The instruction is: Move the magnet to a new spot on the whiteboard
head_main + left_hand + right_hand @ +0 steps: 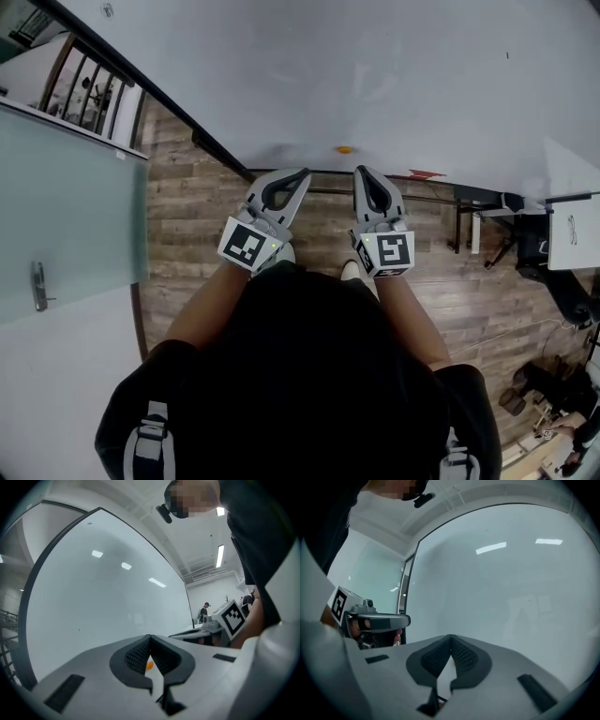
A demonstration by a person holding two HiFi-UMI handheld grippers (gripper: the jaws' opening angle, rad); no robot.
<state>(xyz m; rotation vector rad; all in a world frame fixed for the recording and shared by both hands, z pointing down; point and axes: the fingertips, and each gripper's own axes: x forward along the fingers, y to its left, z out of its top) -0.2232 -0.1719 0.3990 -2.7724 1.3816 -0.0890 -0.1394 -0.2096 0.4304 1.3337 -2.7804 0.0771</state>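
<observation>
Now: whiteboard (375, 66) fills the upper part of the head view, surface blank and pale, dark frame running along its left edge. Wood plank floor (187, 216) shows below it, with a frosted glass door (66, 216) at far left. Person in a dark top (300, 375) stands facing the board, both forearms raised forward.

Left claw (302, 174) and right claw (362, 171) are held side by side, apart from each other, tips pointed at the board's lower edge. Left claw: clenched, ribbed pads (136, 656) meeting at the tips, nothing between them. Right claw: likewise clenched and empty, pad tips together.

Magnet (345, 149): small, orange, round, stuck on the whiteboard close to its lower edge. It sits just ahead of the two claw tips, between them and nearer the right one. Neither claw touches it. From the left gripper view it shows as an orange dot (149, 665) through the gap under the joined tips.
</observation>
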